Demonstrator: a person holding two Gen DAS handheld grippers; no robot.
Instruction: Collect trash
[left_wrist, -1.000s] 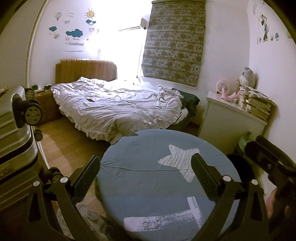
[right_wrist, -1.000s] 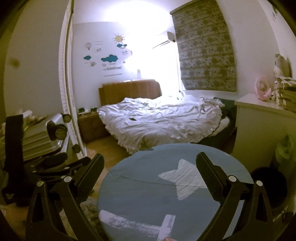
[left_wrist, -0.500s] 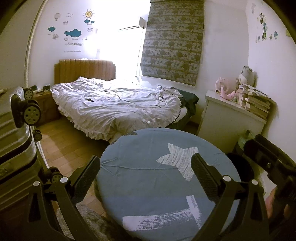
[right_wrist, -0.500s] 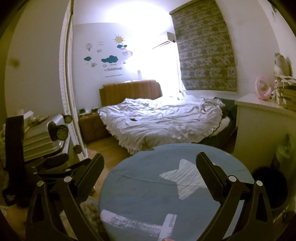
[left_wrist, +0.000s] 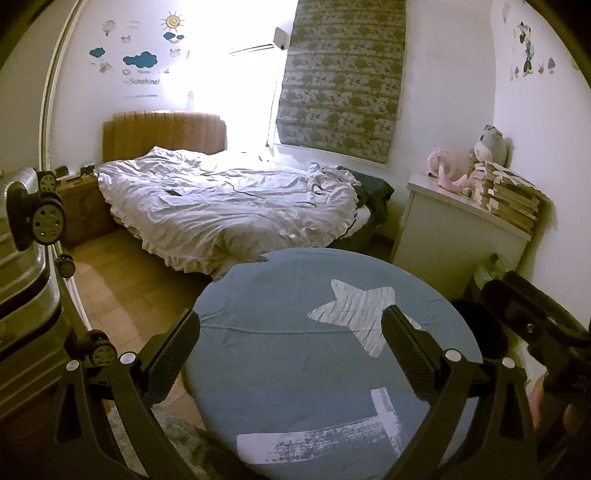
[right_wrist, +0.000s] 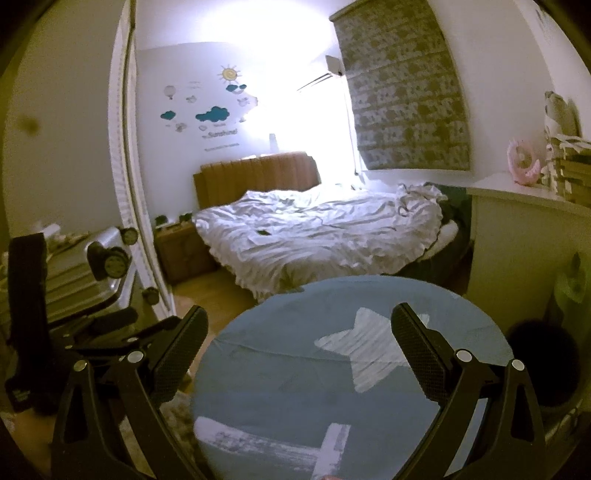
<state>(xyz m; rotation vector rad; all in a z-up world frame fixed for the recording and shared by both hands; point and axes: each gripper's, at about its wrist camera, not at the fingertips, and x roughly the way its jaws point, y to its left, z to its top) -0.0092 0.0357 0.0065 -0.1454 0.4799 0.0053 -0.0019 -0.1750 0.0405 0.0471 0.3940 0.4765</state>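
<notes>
My left gripper (left_wrist: 291, 354) is open and empty, held above a round blue cushion with a white star (left_wrist: 332, 350). My right gripper (right_wrist: 299, 354) is open and empty over the same cushion (right_wrist: 295, 373). A dark round bin (right_wrist: 541, 363) stands on the floor right of the cushion, and shows in the left wrist view (left_wrist: 476, 328) too. A small dark flat item (left_wrist: 173, 192) lies on the bed's white duvet (left_wrist: 229, 206). No trash piece shows clearly. The right gripper's body (left_wrist: 535, 332) shows at the right of the left wrist view.
A silver suitcase with wheels (left_wrist: 26, 258) lies at the left. A white cabinet (left_wrist: 458, 236) at the right carries stacked books (left_wrist: 509, 199) and plush toys (left_wrist: 491, 144). A wooden nightstand (left_wrist: 79, 210) sits by the bed. Wood floor (left_wrist: 136, 291) lies between suitcase and bed.
Both views shift only slightly; the cushion sits a touch lower and closer. Both grippers stay open and empty.
</notes>
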